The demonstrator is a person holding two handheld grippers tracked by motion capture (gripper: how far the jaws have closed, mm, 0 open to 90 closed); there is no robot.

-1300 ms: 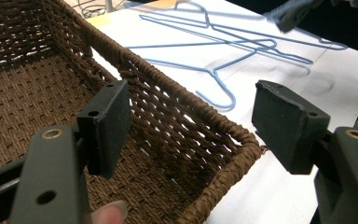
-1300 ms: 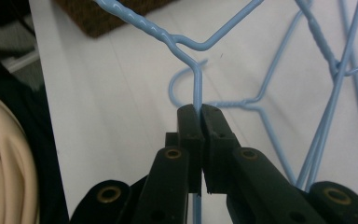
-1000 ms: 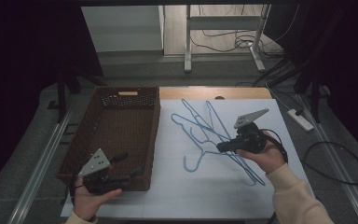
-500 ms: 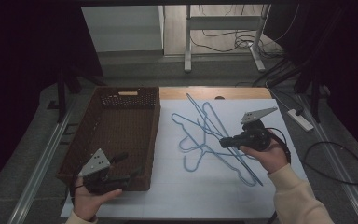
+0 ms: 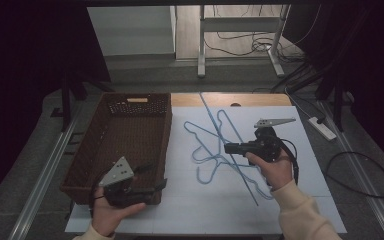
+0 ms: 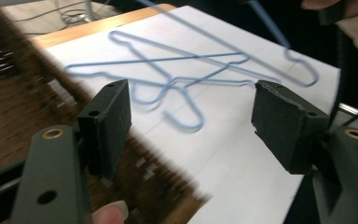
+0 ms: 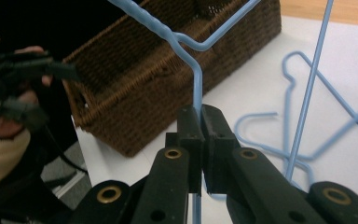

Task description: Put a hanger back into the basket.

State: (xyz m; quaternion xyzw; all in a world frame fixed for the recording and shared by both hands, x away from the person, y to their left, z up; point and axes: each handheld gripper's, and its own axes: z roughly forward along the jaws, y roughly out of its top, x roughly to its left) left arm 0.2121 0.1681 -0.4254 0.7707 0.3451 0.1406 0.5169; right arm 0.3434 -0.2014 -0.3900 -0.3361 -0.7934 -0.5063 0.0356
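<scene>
Right gripper [image 7: 200, 116], jaws clamped on a raised hanger [image 7: 193, 60]; left gripper [image 6: 191, 121] gapes empty. Risk: hanger snagging tangled hangers [image 5: 215, 145] at frame centre.

I see the basket [image 5: 125, 142] on the table's left, hangers [image 5: 207, 145] lying tangled on the sheet [image 5: 300, 175] to its right, my left gripper [image 5: 152, 187] before the basket, my right gripper [image 5: 230, 148] over the hangers

Black tools [image 5: 230, 148], brass-ringed screw holes, grey triangular top plates, trailing black cables; cream sleeves.
</scene>
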